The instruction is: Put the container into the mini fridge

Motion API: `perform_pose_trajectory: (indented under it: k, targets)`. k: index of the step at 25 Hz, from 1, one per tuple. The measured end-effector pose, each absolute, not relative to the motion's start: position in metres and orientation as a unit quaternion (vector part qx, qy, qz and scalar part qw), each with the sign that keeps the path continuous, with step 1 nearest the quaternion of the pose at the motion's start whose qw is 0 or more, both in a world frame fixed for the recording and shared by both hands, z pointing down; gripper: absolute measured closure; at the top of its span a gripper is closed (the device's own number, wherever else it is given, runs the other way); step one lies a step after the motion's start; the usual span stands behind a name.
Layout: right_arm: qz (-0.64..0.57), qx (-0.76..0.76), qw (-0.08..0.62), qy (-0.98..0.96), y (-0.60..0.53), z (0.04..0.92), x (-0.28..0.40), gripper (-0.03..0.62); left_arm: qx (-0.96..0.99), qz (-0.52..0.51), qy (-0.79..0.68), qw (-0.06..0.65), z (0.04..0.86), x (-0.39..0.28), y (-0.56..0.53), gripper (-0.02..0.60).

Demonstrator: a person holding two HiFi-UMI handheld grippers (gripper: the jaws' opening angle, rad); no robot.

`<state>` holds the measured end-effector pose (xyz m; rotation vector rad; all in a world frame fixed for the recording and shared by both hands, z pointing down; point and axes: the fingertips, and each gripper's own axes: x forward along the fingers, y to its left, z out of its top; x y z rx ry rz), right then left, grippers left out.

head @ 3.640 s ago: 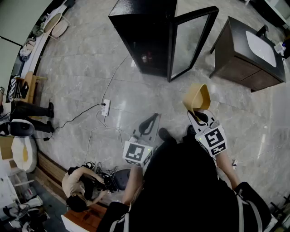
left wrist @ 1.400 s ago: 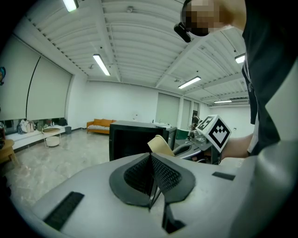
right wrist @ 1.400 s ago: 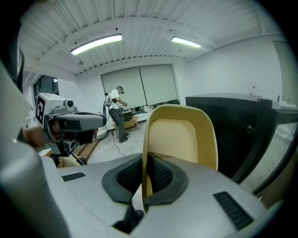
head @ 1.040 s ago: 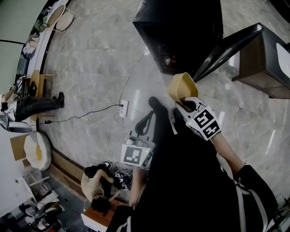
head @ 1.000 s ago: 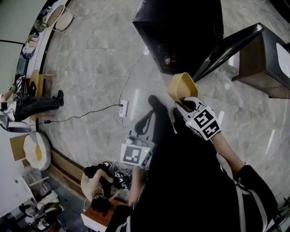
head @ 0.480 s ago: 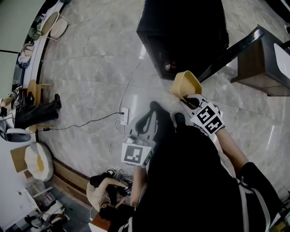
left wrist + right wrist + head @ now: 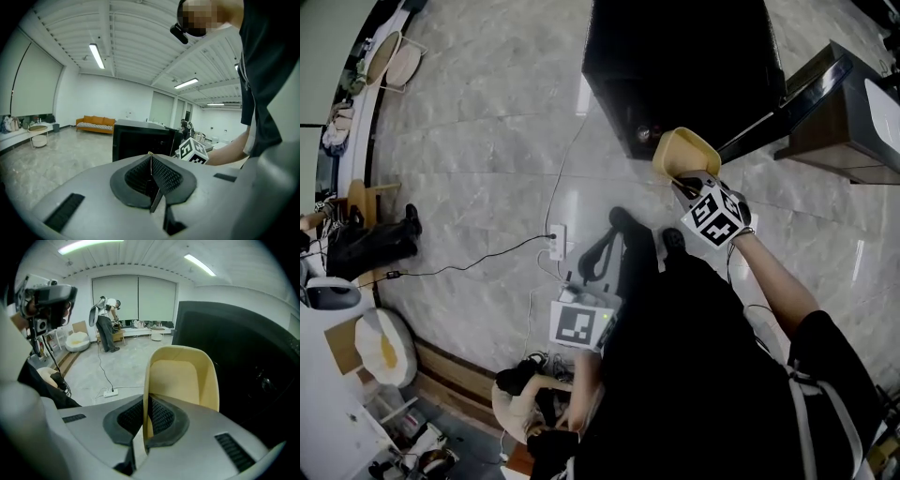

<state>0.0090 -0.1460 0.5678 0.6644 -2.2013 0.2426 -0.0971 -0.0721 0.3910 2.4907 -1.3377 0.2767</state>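
Right tongs (image 7: 143, 423) grasp a pale yellow plastic container (image 7: 180, 376) by its rim, just before the black mini fridge (image 7: 675, 56); left tongs (image 7: 151, 176), clenched empty, hang farther from it.

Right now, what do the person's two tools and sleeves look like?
The left tool and right tool have smooth grey bodies with black ribbed pads. Each carries a white cube with black square markers. The sleeves are black and short.

The right gripper (image 7: 686, 181), clamped on the yellow container (image 7: 682, 152), now sits nearer the mini fridge (image 7: 675, 56): the yellow container, earlier well short of the fridge, now reaches its open front, beside the door (image 7: 787, 97).
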Motion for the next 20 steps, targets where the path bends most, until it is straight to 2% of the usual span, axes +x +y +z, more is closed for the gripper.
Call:
perform_pose_trajectory:
  k: [12, 20]
  targets:
    - [0.003, 0.263, 0.493, -0.829, -0.213, 0.644, 0.009, 0.574, 0.862, 0.079, -0.470, 0.172, 0.404, -0.119, -0.085, 0.548]
    - [-0.044, 0.263, 0.521, -0.811, -0.251, 0.672, 0.012, 0.574, 0.854, 0.081, -0.480, 0.183, 0.409, -0.133, -0.091, 0.548]
